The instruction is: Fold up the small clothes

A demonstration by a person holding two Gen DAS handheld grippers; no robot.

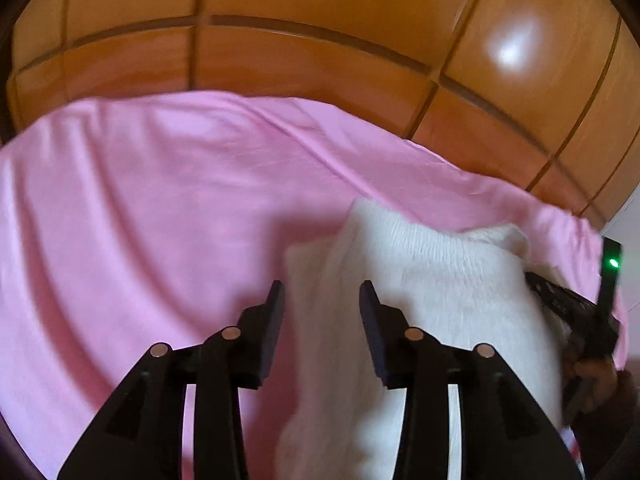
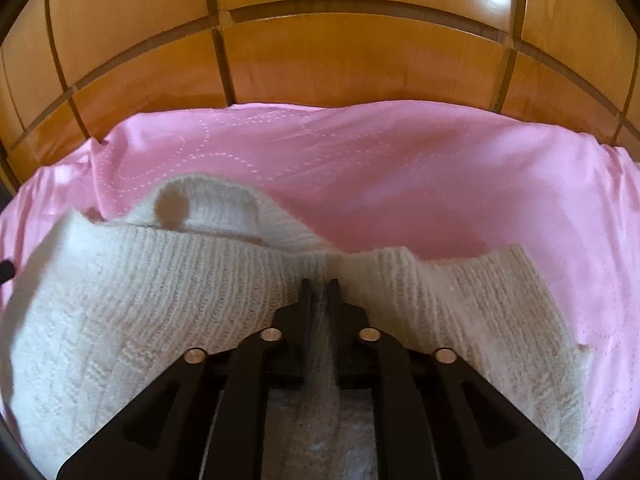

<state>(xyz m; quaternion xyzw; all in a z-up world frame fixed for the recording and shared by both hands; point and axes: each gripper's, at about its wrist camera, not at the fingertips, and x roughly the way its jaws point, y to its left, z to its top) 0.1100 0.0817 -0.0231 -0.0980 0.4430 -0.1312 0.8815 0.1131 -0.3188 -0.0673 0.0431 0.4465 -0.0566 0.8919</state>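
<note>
Two grippers work over one cream knitted garment (image 2: 132,300), which lies on a pink quilted cover (image 2: 400,184) spread in front of wooden panelling (image 2: 320,52).

Nearest in the right wrist view, the right gripper (image 2: 321,286) has its jaws only a narrow slot apart, with a raised ridge of the knit running up between them. The wool fills that slot, so it looks pinched, though the hold seems light. From this pinch the garment spreads to both sides, its ribbed edge running crosswise in front of the fingertips.

In the left wrist view, the left gripper (image 1: 322,300) stands part open with nothing between its fingers. Its right finger (image 1: 370,308) sits over the left edge of the garment (image 1: 420,292); its left finger (image 1: 272,308) is over bare pink cover (image 1: 140,208). The garment thus lies ahead and to the right of this gripper, and the other gripper (image 1: 576,312) shows at its far right side, a hand (image 1: 596,372) below it.

Farther on, a rounded fold with an opening, a neck or sleeve I cannot say, lies toward the panelling. Judging by this, the right hand is nearer to the cloth, and the left must come rightward for a fresh edge.
</note>
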